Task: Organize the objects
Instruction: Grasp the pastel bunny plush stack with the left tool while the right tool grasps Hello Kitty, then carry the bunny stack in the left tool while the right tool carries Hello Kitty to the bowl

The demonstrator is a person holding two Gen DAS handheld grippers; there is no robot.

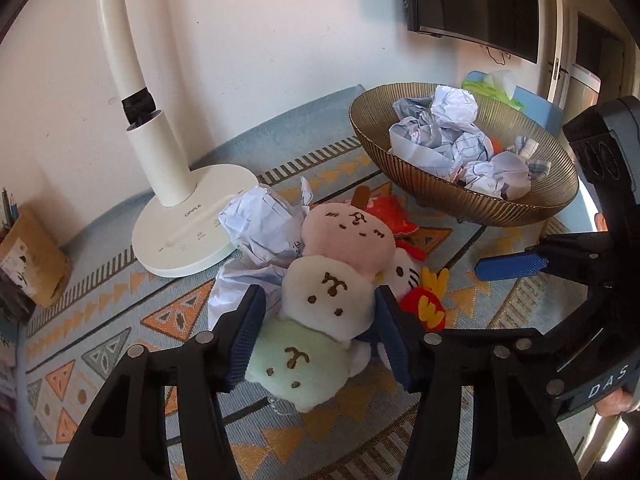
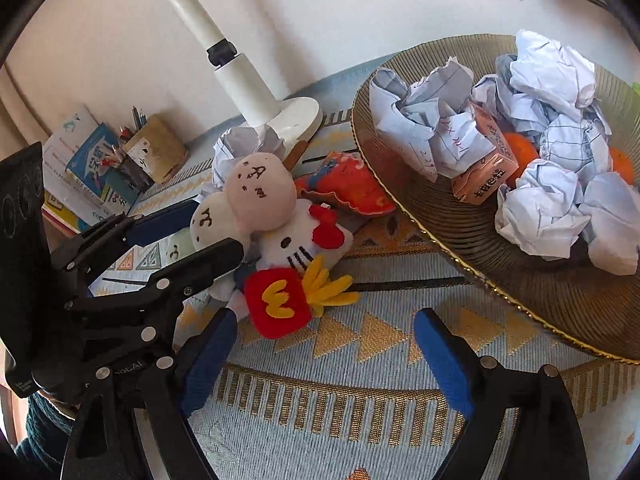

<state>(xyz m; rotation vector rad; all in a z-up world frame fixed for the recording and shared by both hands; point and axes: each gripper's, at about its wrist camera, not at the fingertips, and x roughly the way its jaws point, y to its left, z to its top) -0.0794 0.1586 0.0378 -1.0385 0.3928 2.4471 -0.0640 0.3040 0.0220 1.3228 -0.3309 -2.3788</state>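
Plush toys (image 1: 332, 300) — patterned tablecloth (image 1: 120, 320)

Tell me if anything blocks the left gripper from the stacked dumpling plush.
Nothing visible does. The left gripper has its jaws on either side of the stacked dumpling plush, at its white middle ball. The Hello Kitty plush leans against it on the right, outside the jaws.

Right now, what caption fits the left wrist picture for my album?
Left gripper straddles the three-ball dango plush beside crumpled paper, near a gold bowl of paper balls.
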